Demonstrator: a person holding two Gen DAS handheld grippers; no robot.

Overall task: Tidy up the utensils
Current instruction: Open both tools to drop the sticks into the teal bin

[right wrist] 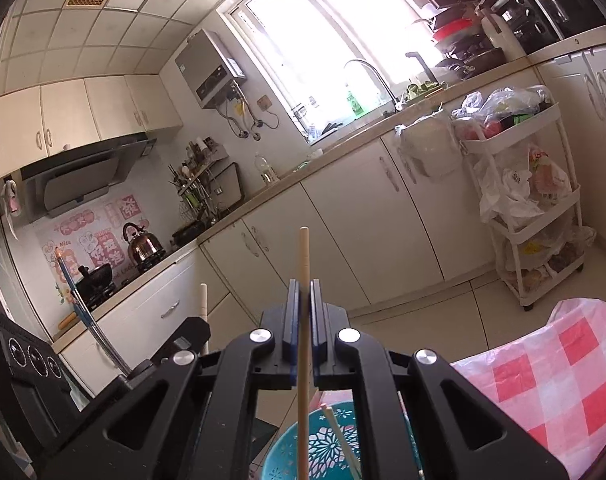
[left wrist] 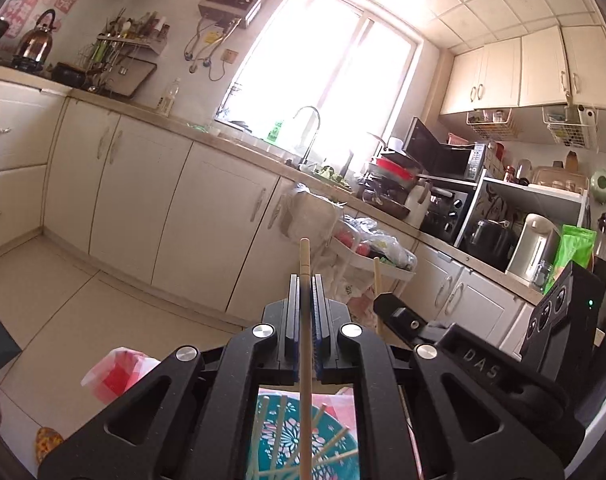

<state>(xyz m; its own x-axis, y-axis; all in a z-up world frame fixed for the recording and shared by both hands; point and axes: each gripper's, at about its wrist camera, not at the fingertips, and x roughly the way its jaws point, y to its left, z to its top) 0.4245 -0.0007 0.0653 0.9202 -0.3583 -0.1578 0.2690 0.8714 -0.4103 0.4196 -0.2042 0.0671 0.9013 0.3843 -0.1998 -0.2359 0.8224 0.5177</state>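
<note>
My left gripper (left wrist: 305,280) is shut on a wooden chopstick (left wrist: 304,256) that stands upright between its pads. Below it a teal patterned basket (left wrist: 343,464) holds several chopsticks. My right gripper (right wrist: 304,284) is shut on another wooden chopstick (right wrist: 303,252), also upright. The teal basket (right wrist: 287,456) shows under it with a pale chopstick (right wrist: 339,436) in it. The right gripper's body (left wrist: 407,320) and its chopstick tip (left wrist: 377,276) show in the left wrist view. The left gripper's body (right wrist: 175,344) and its chopstick (right wrist: 203,300) show in the right wrist view.
A pink checked tablecloth (right wrist: 551,384) covers the table to the right. A white trolley (right wrist: 523,200) with bags stands by the cream cabinets (left wrist: 123,184). The worktop carries a sink tap (left wrist: 311,128), a utensil rack (left wrist: 119,48) and a kettle (left wrist: 37,40).
</note>
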